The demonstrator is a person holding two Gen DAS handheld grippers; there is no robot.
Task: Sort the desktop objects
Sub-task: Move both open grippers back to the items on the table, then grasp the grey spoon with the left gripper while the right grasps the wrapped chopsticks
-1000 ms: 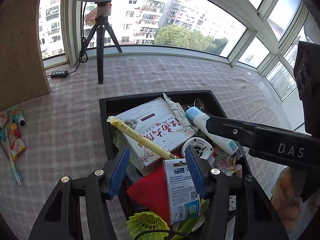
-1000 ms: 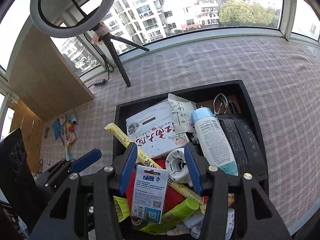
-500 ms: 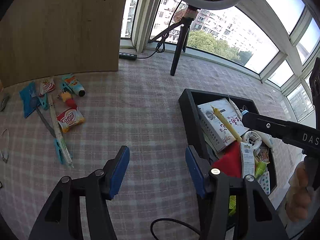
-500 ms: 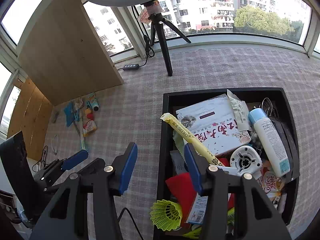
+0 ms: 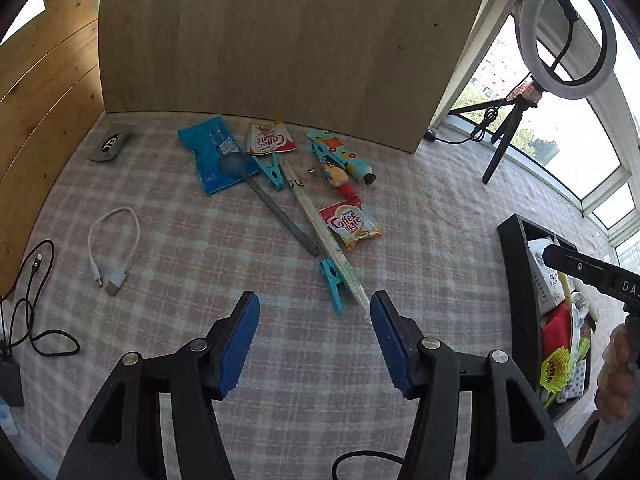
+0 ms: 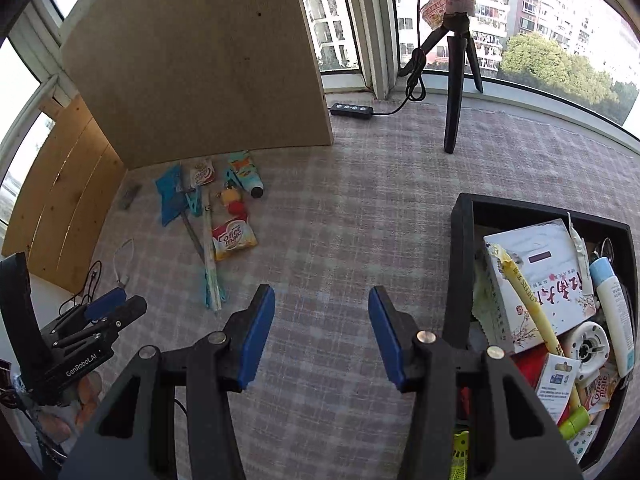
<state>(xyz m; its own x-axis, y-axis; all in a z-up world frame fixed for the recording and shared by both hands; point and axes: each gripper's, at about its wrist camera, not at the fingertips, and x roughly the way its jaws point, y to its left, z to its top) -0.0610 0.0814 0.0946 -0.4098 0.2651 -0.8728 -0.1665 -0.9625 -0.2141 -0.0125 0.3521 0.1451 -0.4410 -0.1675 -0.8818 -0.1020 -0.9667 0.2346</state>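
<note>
Left tongs [image 5: 315,340]: blue pads spread, nothing between them, poised over bare checked cloth on the bench [image 5: 200,240]. Right tongs [image 6: 321,334]: pads likewise spread and empty, over the cloth.

Ahead of the left tongs lies a loose cluster of items. Nearest, just beyond the right pad, a teal clothes peg [image 5: 333,284] rests against the near end of a long pale wrapped stick [image 5: 324,236]. A dark long-handled spoon [image 5: 268,196] crosses beside that stick, its bowl lying on a blue packet [image 5: 208,148]. A Coffee mate sachet [image 5: 350,226] sits right of the stick; a second sachet [image 5: 268,140] and a second teal peg [image 5: 270,170] lie farther ahead. A patterned tube [image 5: 340,156] with dark cap lies at the far right of the cluster, a small yellow and red figure [image 5: 340,180] just beside it.

Left of the left tongs: a white cable [image 5: 114,248], and farther left a black cable [image 5: 32,300].

The black tray [image 6: 462,248] stands to the right of the right tongs, crowded with a white box [image 6: 536,276], a white bottle [image 6: 612,308], a yellow stick [image 6: 532,308] and other goods.

A ring light on a tripod [image 5: 566,32] stands far ahead to the right.
</note>
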